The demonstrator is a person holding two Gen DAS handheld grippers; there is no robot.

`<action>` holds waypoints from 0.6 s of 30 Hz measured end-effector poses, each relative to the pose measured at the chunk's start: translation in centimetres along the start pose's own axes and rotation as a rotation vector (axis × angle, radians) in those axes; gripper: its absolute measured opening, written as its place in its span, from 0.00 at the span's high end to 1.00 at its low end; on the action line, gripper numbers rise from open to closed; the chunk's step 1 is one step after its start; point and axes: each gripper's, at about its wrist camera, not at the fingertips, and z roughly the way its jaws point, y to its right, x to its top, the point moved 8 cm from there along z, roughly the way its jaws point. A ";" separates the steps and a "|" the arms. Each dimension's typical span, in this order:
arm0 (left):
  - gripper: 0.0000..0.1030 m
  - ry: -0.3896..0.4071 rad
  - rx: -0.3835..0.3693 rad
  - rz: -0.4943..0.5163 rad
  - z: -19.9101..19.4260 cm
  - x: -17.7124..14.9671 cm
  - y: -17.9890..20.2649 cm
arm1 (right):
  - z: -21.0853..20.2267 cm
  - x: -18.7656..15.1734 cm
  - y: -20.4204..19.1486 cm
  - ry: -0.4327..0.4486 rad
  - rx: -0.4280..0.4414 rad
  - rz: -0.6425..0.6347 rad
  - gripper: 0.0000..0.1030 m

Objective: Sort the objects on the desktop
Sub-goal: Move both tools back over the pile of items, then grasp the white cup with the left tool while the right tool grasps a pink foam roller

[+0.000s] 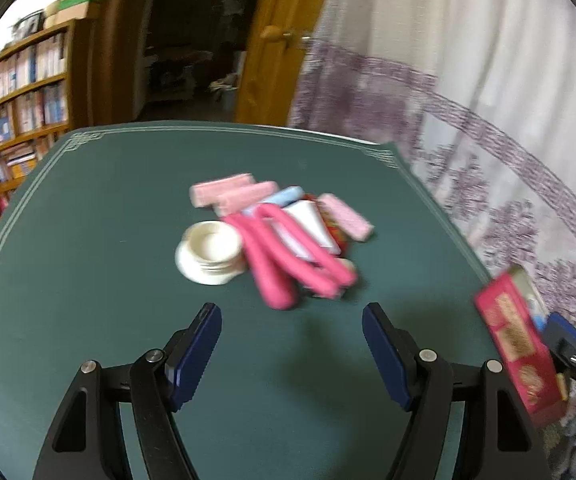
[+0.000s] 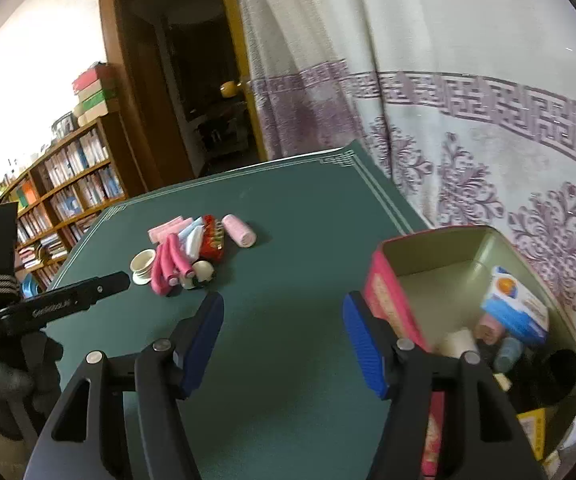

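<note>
A heap of small things lies mid-table: a white round dish [image 1: 212, 252], pink bendy curlers [image 1: 284, 256], pink foam rollers [image 1: 232, 194], a white tube [image 1: 307, 224], a pale blue piece [image 1: 286, 196] and a red item [image 1: 337, 236]. My left gripper [image 1: 291, 314] hovers just short of the heap, open and empty. My right gripper [image 2: 284, 302] is open too, with nothing between its fingers, above the green table [image 2: 288, 360] beside a red tin box [image 2: 383, 280]. From the right wrist the heap [image 2: 184, 252] is farther off, with a pink roller [image 2: 240, 230] lying apart.
The tin box [image 1: 515, 344] at the table's right edge holds a blue and white carton [image 2: 515, 312] and several small items. A gloved hand [image 2: 36, 360] holds the left gripper at the left. Behind stand a curtain [image 2: 467, 120], a bookshelf [image 1: 20, 92] and a doorway.
</note>
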 end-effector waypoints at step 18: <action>0.28 -0.058 0.171 0.129 7.8 2.9 -4.8 | 4.0 -0.2 -3.2 -0.064 0.038 -0.055 0.34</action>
